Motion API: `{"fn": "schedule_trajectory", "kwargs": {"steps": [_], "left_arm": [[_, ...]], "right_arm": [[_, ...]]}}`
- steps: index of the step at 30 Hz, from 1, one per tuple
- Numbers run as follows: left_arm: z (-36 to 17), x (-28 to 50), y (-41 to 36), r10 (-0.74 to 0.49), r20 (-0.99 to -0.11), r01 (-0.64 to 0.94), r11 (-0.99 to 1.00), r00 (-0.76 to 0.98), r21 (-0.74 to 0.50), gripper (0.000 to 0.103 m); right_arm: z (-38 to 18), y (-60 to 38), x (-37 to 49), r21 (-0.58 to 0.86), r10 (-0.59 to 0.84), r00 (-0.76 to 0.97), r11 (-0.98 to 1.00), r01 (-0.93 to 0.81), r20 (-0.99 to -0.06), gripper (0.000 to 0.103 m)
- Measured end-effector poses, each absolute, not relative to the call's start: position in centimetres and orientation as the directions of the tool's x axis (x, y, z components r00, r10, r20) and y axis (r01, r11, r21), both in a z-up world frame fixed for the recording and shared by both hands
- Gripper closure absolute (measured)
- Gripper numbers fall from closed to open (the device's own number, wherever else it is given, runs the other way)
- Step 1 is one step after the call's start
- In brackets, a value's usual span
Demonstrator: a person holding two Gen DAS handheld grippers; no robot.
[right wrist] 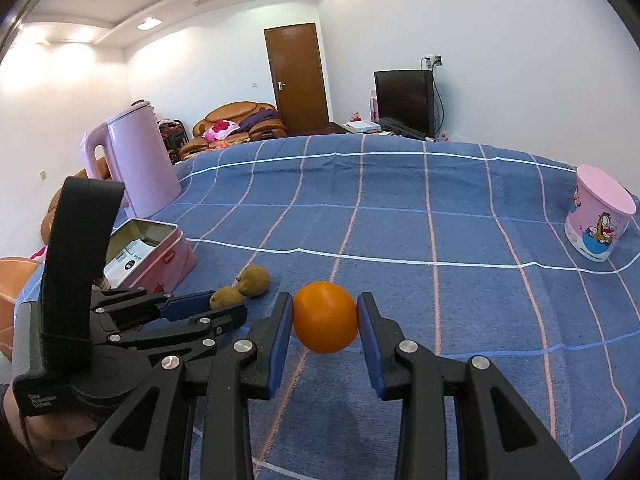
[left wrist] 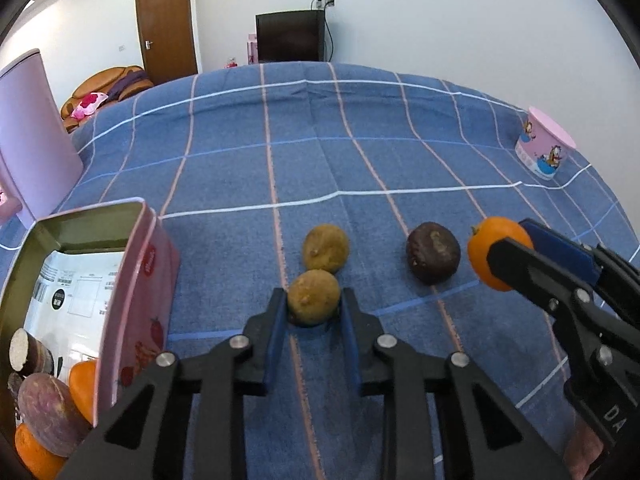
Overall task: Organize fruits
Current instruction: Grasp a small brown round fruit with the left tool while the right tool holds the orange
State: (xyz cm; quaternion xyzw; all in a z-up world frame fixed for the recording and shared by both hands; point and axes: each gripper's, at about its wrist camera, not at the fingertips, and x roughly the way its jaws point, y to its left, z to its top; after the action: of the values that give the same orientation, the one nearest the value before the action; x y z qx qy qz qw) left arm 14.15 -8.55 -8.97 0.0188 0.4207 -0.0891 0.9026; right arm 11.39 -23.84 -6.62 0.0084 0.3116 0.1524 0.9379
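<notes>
The left gripper is grasping a brown fruit lying on the blue cloth just beside the pink tin. The right gripper is clenching an orange above the cloth's near edge.

On the bedspread, the open tin sits far left with fruit inside. Right of it, two small fruits touch, the near one between the left gripper, the far one just behind. Further right lies a dark fruit, then the orange in the right gripper. Kettle far left, cup far right.
</notes>
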Motion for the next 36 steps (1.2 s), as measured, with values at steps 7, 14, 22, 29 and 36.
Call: {"fn": "schedule_trajectory", "kwargs": {"steps": [7,14,22,29,36], "left_arm": [[-8.1,13.3,-8.4,-0.125,-0.722,0.158,0.987,0.681,-0.022,0.075],[-7.4,12.6,-8.4,-0.105,-0.686,0.145,0.989,0.720,0.001,0.075],[-6.7,11.8,-8.3,-0.082,-0.646,0.130,0.991,0.759,0.027,0.075],[-6.3,11.2,-8.3,-0.072,-0.617,0.119,0.992,0.784,0.036,0.075],[-5.8,10.5,-8.3,-0.056,-0.581,0.107,0.993,0.812,0.053,0.075]], "right_arm": [[-6.3,-24.1,10.9,0.114,0.301,0.773,0.951,-0.289,-0.558,0.068],[-6.2,-24.0,10.5,0.101,0.301,0.787,0.950,-0.294,-0.539,0.068],[-6.0,-24.2,9.8,0.100,0.307,0.805,0.949,-0.299,-0.509,0.068],[-5.8,-24.4,9.3,0.098,0.308,0.818,0.949,-0.299,-0.486,0.068],[-5.7,-24.3,8.9,0.093,0.306,0.833,0.950,-0.298,-0.461,0.068]]}}
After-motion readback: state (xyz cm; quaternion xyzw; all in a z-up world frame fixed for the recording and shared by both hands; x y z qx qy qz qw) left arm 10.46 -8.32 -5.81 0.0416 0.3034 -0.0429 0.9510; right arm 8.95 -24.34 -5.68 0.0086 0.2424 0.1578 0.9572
